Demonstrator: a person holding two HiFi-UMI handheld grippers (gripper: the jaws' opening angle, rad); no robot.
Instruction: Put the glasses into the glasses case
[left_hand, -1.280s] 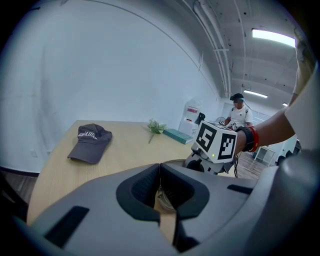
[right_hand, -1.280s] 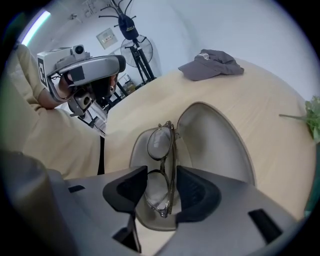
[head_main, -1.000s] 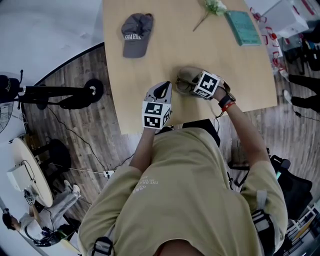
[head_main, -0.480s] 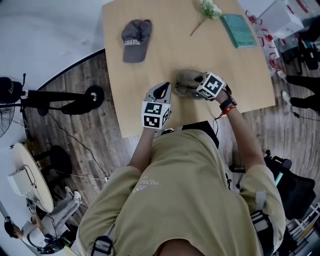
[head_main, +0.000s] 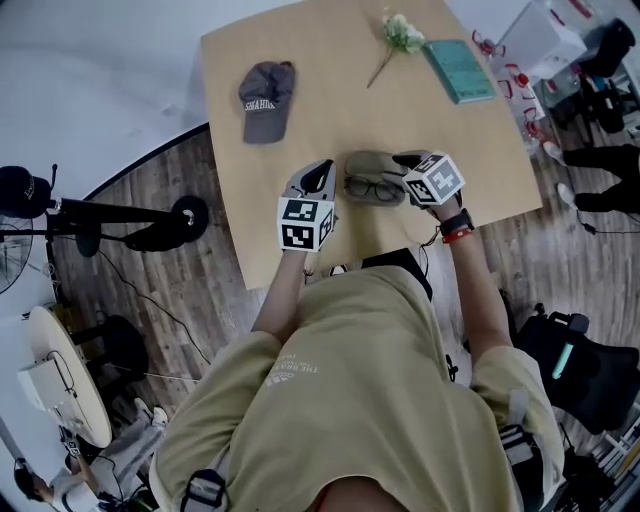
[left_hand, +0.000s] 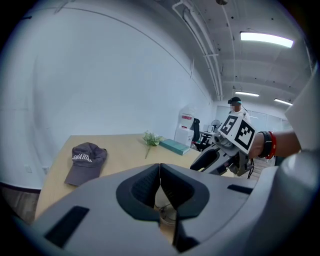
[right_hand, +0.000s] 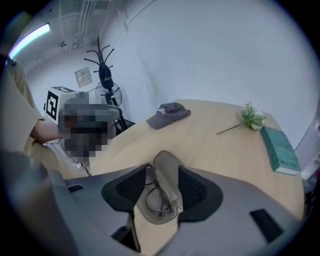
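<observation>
Dark-framed glasses (head_main: 372, 187) lengthwise in open case (head_main: 371, 162)

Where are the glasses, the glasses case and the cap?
glasses (head_main: 372, 188), head view, bridge between the lenses.
glasses case (head_main: 370, 163), head view, bare far part.
cap (head_main: 267, 85), head view, crown.
</observation>
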